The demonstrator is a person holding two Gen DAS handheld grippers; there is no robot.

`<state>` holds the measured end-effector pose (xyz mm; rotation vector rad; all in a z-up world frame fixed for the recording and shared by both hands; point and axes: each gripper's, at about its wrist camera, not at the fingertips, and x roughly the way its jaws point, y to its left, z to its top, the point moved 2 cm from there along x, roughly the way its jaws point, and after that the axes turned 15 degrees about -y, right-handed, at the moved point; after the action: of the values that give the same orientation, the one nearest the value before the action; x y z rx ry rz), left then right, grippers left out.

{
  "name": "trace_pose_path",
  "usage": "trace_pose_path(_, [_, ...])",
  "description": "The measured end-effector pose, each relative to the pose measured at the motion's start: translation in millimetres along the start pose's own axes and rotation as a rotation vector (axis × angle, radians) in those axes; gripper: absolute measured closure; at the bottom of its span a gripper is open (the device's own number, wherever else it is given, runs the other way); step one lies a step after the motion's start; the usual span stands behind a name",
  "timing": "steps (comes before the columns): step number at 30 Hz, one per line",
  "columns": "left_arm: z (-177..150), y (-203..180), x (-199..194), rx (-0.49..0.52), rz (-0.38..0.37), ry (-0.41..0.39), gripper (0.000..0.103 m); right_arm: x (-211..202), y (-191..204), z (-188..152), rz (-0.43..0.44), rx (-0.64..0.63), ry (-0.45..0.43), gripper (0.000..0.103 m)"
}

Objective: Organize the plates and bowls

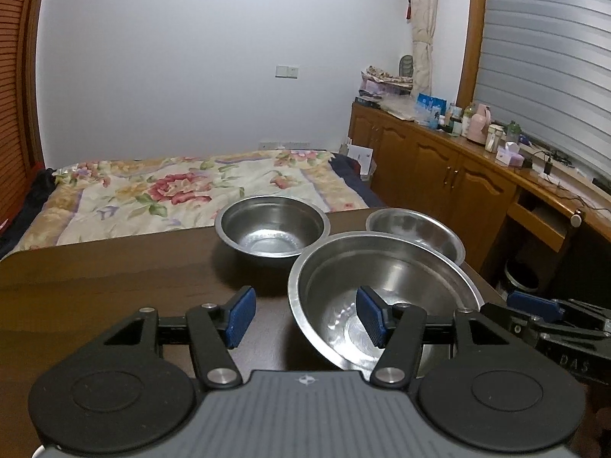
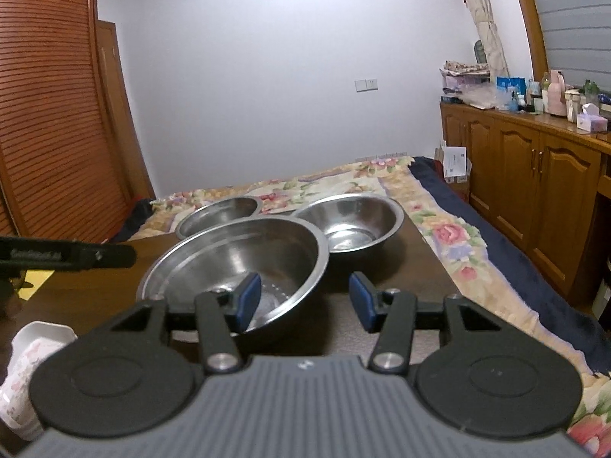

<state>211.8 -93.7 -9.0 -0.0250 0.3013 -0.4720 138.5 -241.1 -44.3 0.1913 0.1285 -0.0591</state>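
Three steel bowls stand on a dark wooden table (image 1: pixel 95 286). The large bowl (image 1: pixel 382 290) (image 2: pixel 236 255) is nearest, with two smaller bowls (image 1: pixel 271 229) (image 1: pixel 416 233) behind it, also in the right wrist view (image 2: pixel 219 213) (image 2: pixel 355 225). My left gripper (image 1: pixel 305 320) is open astride the large bowl's left rim, one blue pad over the inside and one outside, neither pressing. My right gripper (image 2: pixel 305 301) is open astride the right rim in the same way. Each gripper shows in the other's view, the right one (image 1: pixel 534 309) and the left one (image 2: pixel 76 257).
A white patterned dish (image 2: pixel 34 347) lies at the table's near left corner. A bed with a floral cover (image 1: pixel 172 187) lies beyond the table's far edge. Wooden cabinets (image 1: pixel 439 168) with clutter on top run along the right wall. A slatted wardrobe (image 2: pixel 49 114) stands at the left.
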Motion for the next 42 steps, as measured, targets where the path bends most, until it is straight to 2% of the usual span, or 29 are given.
trace_pose_path(9, [-9.2, -1.9, 20.6, 0.035, 0.001, 0.045, 0.042, 13.3, -0.8, 3.4, 0.007, -0.017, 0.021, 0.050])
trace_pose_path(25, [-16.7, -2.9, 33.8, 0.053, -0.007, 0.090, 0.058, 32.1, -4.1, 0.1, 0.009, 0.024, 0.082, 0.051])
trace_pose_path(31, [-19.1, -2.1, 33.7, 0.041, -0.019, 0.107, 0.074, 38.3, -3.8, -2.0, 0.021, 0.035, 0.107, 0.062])
trace_pose_path(34, [-19.7, -0.7, 35.4, 0.042, -0.022, 0.116, 0.078, 40.4, -6.3, -3.6, 0.033, 0.065, 0.123, 0.068])
trace_pose_path(38, [-20.2, 1.3, 36.7, 0.037, -0.028, 0.117, 0.079, 42.6, -11.0, -3.4, 0.048, 0.094, 0.132, 0.075])
trace_pose_path(42, [-21.7, 1.4, 39.5, 0.024, -0.031, 0.119, 0.079, 44.6, -16.7, -3.3, 0.078, 0.125, 0.142, 0.076])
